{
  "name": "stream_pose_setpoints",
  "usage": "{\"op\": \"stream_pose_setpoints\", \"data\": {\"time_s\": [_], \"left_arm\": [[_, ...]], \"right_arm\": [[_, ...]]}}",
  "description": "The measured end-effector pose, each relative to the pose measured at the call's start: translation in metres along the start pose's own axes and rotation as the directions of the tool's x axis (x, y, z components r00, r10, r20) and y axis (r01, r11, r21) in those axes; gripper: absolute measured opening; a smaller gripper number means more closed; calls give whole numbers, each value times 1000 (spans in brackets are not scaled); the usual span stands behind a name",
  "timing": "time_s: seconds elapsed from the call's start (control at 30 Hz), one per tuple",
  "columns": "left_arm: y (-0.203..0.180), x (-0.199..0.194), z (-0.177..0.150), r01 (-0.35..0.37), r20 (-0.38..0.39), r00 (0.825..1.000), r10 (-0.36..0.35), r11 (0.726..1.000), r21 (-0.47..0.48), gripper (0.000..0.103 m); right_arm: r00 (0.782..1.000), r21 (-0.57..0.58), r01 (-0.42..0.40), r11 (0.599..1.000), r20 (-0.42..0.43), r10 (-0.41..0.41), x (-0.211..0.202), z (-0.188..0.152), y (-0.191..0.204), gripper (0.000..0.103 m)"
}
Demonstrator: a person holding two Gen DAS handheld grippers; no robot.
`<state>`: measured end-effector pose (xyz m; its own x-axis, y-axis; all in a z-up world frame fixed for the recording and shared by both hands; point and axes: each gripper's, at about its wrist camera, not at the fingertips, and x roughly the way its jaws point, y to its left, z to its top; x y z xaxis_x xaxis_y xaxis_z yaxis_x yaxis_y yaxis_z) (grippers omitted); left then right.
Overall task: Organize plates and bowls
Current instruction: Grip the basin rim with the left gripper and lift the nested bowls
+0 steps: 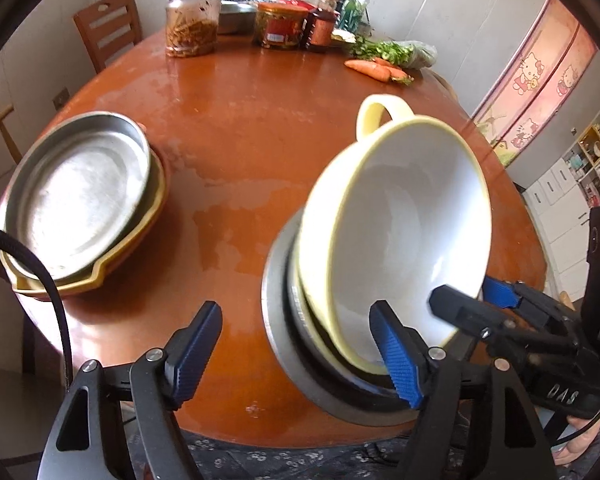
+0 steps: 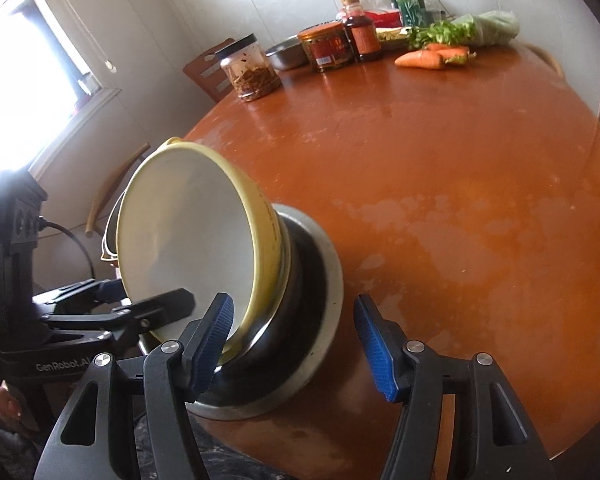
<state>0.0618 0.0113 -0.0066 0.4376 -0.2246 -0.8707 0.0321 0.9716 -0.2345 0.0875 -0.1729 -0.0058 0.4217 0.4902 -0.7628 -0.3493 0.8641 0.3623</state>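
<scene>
- My left tongs (image 1: 296, 348) stand wide with nothing pressed between the pads; the right-hand blue pad sits just at the near rim of the bowl stack, whether touching it I cannot tell, and the left-hand pad hangs over bare table (image 1: 236, 128).
- My right tongs (image 2: 294, 346) are also wide and grip nothing; their left pad lies against or just beside the near rim of the yellow bowl (image 2: 188, 240), and the right pad is clear of everything, over the tabletop.
- The yellow bowl, white inside with a loop handle on its far side, sits tilted in the steel bowl (image 1: 284, 320) below it, directly ahead of both tongs at the near table edge. I judge it leans because it is not seated flush in the nest.
- The plate stack (image 1: 80, 208), a steel plate on yellow and orange ones, lies off to the left of my left tongs, well apart from the bowls. So plates go with plates and bowls with bowls.
- Jars (image 1: 192, 24), bottles and carrots (image 1: 376, 69) sit far ahead at the back of the table, out of the working area.
- With both tongs flanking the near rim, I judge the next move is to nudge the tilted bowl level, taking care not to tip the stack off the edge.
</scene>
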Motion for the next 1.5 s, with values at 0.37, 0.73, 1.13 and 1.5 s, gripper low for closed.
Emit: {"op": "stream_pose_setpoints", "data": {"time_s": [0.37, 0.73, 1.13, 1.5], "left_arm": [[-5, 8, 9, 15, -14, 1000, -15, 1000, 1, 56], [30, -39, 41, -12, 74, 997, 16, 999, -50, 56], [101, -94, 66, -116, 158, 977, 142, 979, -166, 56], [150, -92, 68, -151, 137, 973, 186, 961, -233, 56]], "right_arm": [[1000, -44, 18, 999, 0, -18, 6, 6, 10, 57], [999, -117, -8, 993, 40, 13, 4, 50, 49, 56], [989, -255, -131, 958, 32, 144, 29, 106, 137, 56], [984, -318, -174, 932, -32, 173, 73, 120, 184, 56]]}}
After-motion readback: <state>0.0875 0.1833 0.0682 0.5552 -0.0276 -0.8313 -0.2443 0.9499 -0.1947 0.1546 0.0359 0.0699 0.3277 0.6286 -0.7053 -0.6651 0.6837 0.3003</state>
